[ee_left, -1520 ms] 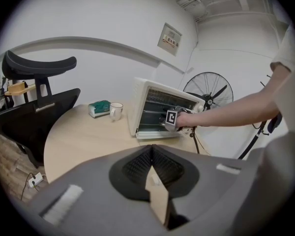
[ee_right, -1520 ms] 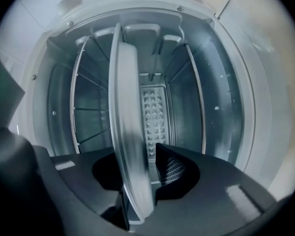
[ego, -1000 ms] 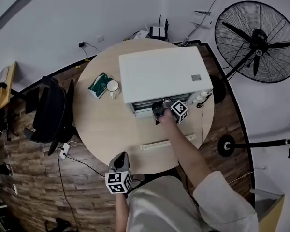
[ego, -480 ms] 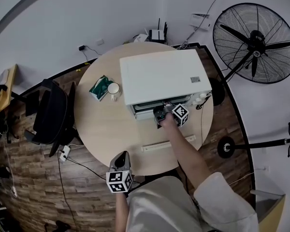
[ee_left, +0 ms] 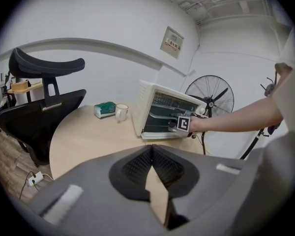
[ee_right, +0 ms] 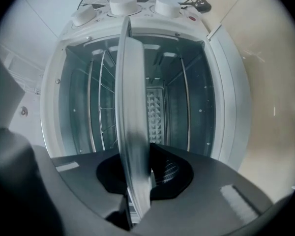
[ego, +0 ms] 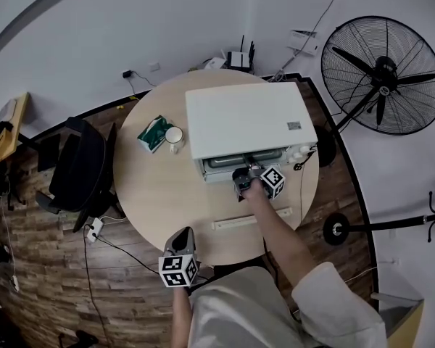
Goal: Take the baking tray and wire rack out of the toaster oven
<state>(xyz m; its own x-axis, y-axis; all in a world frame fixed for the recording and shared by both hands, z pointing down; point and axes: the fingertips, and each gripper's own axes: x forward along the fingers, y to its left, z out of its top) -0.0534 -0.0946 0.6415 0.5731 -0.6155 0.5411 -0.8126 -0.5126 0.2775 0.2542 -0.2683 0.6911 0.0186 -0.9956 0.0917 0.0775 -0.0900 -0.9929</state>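
The toaster oven [ego: 243, 118] is a white, boxy metal shell with rounded corners. It stands on a round table [ego: 159, 194] of pale, smooth wood, its mouth facing the person. Inside the oven the walls are dark and glossy. The thin wire rack [ee_right: 102, 107] sits on the side rails in there, a grid of fine rods.

The baking tray [ee_right: 130, 107] is dull grey sheet metal with a rolled lip. Part of it juts out past the oven's front and the rest is inside, clear of both side walls.

In front of the oven the tabletop lies bare out to its curved rim, apart from a pale strip [ego: 250, 218]. Beside the oven, on the side away from the fan [ego: 384, 75], stand a white mug [ego: 174, 135] and a green packet [ego: 152, 133].

The right gripper [ee_right: 136, 161] is at the oven's mouth, its ribbed black pads clenched on the tray's front lip — the metal runs straight between them. The left gripper [ee_left: 151, 154] hangs well back from the oven at the table's near edge, its jaws pressed together on nothing.
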